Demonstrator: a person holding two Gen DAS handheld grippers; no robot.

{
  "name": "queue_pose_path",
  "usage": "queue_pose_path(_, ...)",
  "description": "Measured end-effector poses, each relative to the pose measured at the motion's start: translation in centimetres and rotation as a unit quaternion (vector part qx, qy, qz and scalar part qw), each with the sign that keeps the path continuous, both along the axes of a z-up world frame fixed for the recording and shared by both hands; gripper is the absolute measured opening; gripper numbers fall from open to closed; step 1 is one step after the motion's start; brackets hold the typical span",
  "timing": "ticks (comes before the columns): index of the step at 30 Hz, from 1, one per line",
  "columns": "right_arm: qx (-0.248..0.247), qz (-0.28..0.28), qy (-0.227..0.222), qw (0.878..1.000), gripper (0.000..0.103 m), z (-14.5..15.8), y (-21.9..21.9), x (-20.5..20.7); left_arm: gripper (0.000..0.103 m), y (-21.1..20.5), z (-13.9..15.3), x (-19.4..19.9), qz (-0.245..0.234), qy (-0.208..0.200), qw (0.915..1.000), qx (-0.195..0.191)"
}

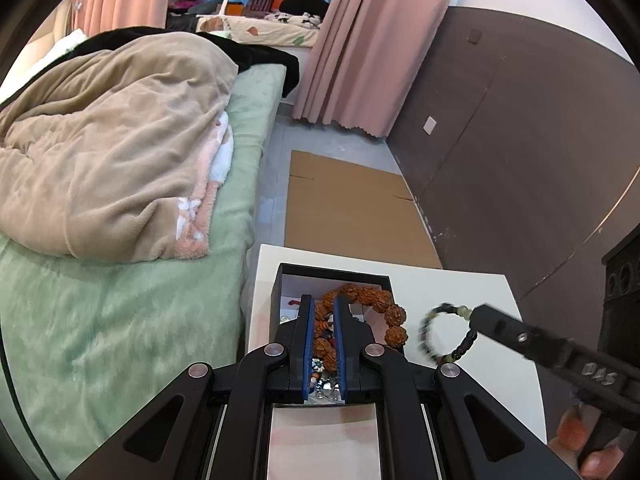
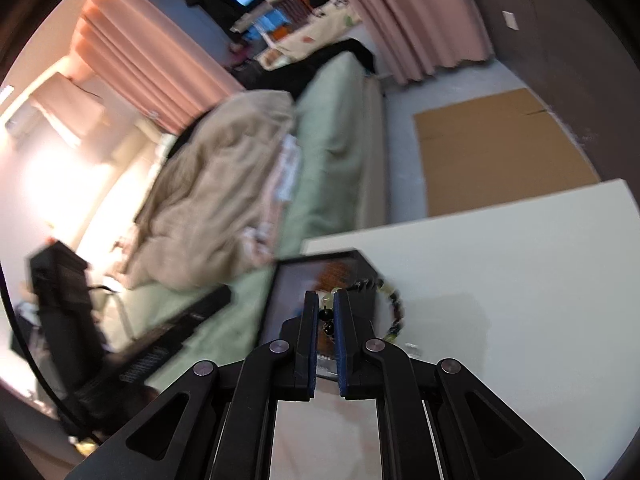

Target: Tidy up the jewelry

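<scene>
Left gripper: pitched steeply down over the black open-topped rectangular jewelry box, which sits on the white tabletop beside the bed with the green sheet. Blue-padded fingers nearly together, a narrow slot left between them. Through the slot show the chunky orange-brown carved-seed bead bracelet and smaller mixed beads in the box. Cannot tell from the left wrist view whether the pads press any bead or merely hang above the pile. Part of the seed bracelet drapes over the box's right rim.

Right gripper: enters the left wrist view from the lower right, angled down and leftward, above the tabletop to the right of the box. Fingertips of the person's hand show on its handle at the frame's lower right corner. Jaws pressed together, pinching the dark bead bracelet with pale green beads; the loop hangs off the tip, clear of the tabletop, just right of the seed bracelet.

Right wrist view (motion-blurred): right gripper with fingers clamped close, dark and pale beads caught between the pads; rest of the dark bracelet curves out to the right. Box lies behind the tips, tabletop to the right.
</scene>
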State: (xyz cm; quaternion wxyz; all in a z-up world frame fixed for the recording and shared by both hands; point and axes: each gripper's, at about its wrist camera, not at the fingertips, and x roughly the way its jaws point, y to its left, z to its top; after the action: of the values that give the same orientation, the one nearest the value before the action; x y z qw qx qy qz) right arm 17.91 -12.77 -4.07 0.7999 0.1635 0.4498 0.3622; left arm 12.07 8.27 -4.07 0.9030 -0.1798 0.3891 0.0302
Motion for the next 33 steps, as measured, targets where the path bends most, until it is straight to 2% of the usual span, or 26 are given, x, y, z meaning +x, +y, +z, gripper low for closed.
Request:
queue_pose_path(4,0.052,0.034,-0.009,0.998,0.009,1.0,2.3,-0.4,0.009,0.6,0.0,0.1,0.005,-0.001,1.0,-0.005)
queue_pose_path(7,0.034,0.052,0.019,0.998,0.012,0.0,3.9,0.0,0.009,1.0,-0.1,0.3,0.009,0.002,0.9999,-0.007)
queue_pose_path(9,0.004,0.036,0.024,0.999,0.035,-1.0,4.0,0.3,0.009,1.2,-0.3,0.3,0.011,0.004,0.9999,-0.009)
queue_pose_path(10,-0.004,0.028,0.026,0.999,0.037,-1.3,3.7,0.5,0.009,1.3,-0.3,0.4,0.01,0.005,0.9999,-0.01)
queue_pose_path(14,-0.038,0.006,0.041,0.998,0.037,-2.6,2.5,1.3,0.009,1.7,-0.4,0.5,0.011,0.005,0.9998,-0.013)
queue_pose_path(20,-0.125,-0.014,0.072,0.989,0.037,-5.3,0.9,2.4,0.009,2.3,-0.7,0.8,0.014,0.01,0.9996,-0.02)
queue_pose_path(26,-0.186,0.001,0.09,0.978,0.037,-7.9,1.9,2.8,0.009,2.5,-0.9,0.9,0.015,0.014,0.9995,-0.023)
queue_pose_path(33,-0.251,0.012,0.081,0.965,0.037,-9.6,3.2,2.3,0.009,2.9,-1.0,1.0,0.015,0.018,0.9994,-0.026)
